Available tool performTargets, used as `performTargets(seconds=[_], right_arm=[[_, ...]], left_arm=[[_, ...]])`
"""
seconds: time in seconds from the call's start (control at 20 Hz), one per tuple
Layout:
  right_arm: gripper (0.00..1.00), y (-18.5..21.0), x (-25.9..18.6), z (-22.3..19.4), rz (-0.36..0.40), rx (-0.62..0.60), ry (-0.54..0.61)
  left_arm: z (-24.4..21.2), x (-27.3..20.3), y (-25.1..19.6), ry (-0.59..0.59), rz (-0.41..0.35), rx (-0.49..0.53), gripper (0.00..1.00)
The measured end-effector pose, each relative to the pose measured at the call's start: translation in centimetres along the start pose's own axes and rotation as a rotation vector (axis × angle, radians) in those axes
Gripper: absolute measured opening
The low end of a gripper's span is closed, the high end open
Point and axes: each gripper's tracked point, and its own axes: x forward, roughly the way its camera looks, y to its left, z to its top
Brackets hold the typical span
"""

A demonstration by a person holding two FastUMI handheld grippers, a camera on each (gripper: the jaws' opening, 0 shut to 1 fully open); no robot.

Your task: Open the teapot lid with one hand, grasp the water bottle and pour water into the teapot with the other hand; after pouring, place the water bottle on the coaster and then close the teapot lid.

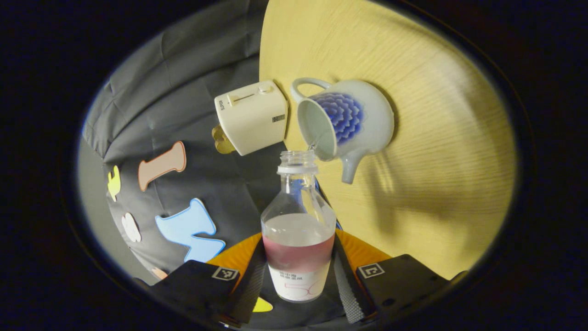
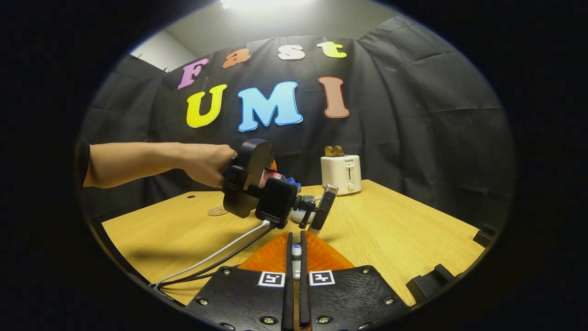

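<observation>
Water bottle [image 1: 298,230], clear plastic, uncapped, with a pink band and white label, sits low in the centre of my left gripper view, clamped between my left gripper's [image 1: 298,276] fingers. Its mouth tips at the open white porcelain teapot [image 1: 349,124] with a blue flower, right of centre on the pale wooden table [image 1: 436,161]. My right gripper [image 2: 296,257] pinches something small and white, jaws almost together.

Black cloth wall [image 2: 413,115] behind a wooden table [image 2: 390,230] — bright ceiling light [image 2: 257,3] overhead.

Both views toward shared toaster [image 1: 251,117]
</observation>
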Motion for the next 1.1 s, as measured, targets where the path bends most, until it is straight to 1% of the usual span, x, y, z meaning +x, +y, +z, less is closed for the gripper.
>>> performTargets(seconds=[0.15,0.35,0.5,0.7,1.1], right_arm=[[0.05,-0.1,0.1,-0.3,-0.001,0.008,0.011],[0.05,-0.1,-0.1,-0.5,0.003,0.009,0.014],[0.05,-0.2,0.0,-0.5,-0.001,0.013,0.017],[0.05,-0.2,0.0,-1.1,0.004,0.015,0.031],[0.05,-0.7,0.1,-1.6,-0.011,0.039,0.053]], left_arm=[[-0.1,0.0,0.6,0.004,0.007,0.043,0.86],[0.2,-0.1,0.6,-0.004,-0.014,0.095,0.86],[0.2,-0.2,1.0,0.001,-0.002,0.148,0.86],[-0.2,0.2,1.5,0.008,-0.013,0.186,0.86],[0.0,0.0,1.9,0.024,0.001,0.254,0.86]])
